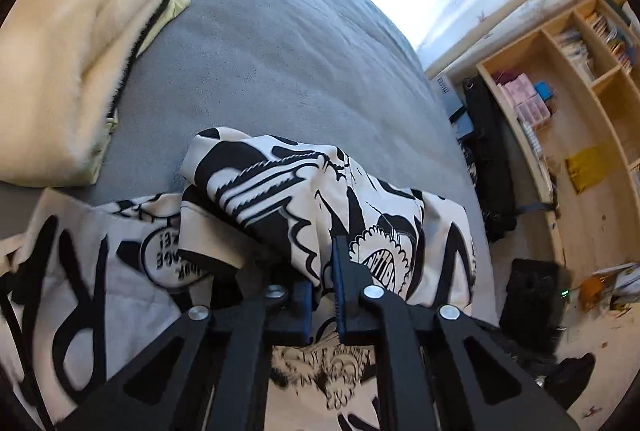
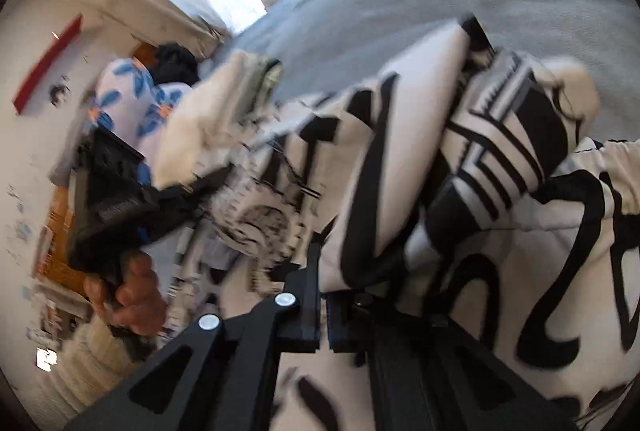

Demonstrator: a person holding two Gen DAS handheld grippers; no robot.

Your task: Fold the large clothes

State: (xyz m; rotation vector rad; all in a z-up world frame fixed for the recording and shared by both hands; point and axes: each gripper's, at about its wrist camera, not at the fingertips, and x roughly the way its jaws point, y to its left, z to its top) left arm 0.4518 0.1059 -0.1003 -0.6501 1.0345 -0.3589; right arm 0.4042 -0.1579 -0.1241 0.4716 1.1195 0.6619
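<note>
Fabric is bunching: we are pinching the printed garment (image 1: 280, 191) in both the left claw (image 1: 324, 271) and right claw (image 2: 322, 295) near the bed (image 1: 260, 51) edge; soft, light, floppy, so grip hems.

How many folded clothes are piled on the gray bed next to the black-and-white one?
1 for sure: a cream fleece garment lies at the bed's far left, with yellow-green fabric peeking from under it. More may be hidden beneath.

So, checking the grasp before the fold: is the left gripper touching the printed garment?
Touching. The left wrist view shows the left gripper shut on a fold of the garment.
</note>
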